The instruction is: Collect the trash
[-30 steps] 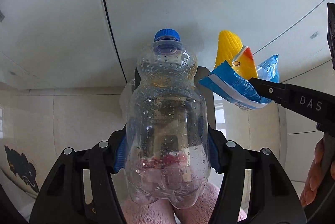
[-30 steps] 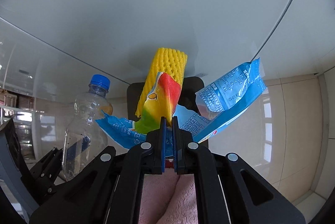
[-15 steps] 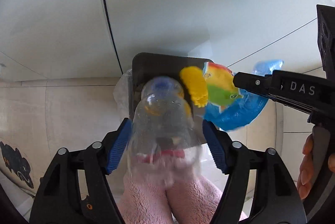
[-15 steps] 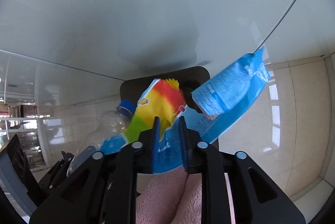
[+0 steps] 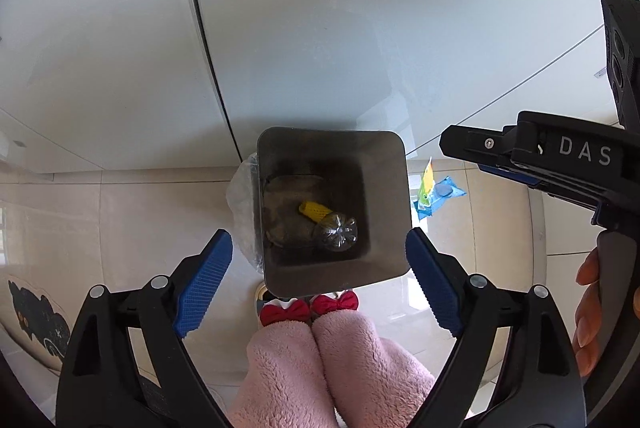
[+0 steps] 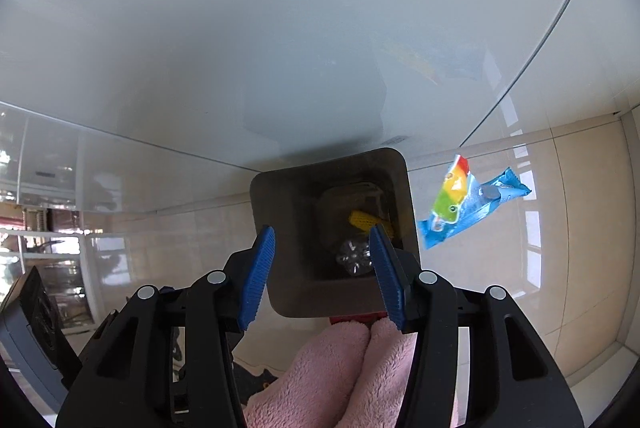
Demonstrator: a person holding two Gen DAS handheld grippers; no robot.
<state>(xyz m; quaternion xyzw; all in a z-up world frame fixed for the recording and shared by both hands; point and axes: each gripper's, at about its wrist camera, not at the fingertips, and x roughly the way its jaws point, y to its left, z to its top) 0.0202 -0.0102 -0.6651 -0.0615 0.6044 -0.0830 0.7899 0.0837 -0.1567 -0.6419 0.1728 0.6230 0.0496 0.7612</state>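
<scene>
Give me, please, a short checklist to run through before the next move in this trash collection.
1. Clear plastic bottle inside the dark square bin: ok.
2. Yellow foam net inside the bin: ok.
3. Blue snack wrapper inside the bin: not ok, it is outside, right of the rim.
4. Rainbow wrapper inside the bin: not ok, it is outside too.
5. Left gripper open and empty: ok.
6. Right gripper open and empty: ok.

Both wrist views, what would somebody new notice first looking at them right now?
Probably the dark square bin straight below both open grippers, with a clear plastic bottle and a yellow foam net lying at its bottom. Next, the blue and rainbow wrappers outside the bin, off its right side, and the pink fuzzy slippers at the lower edge.
</scene>
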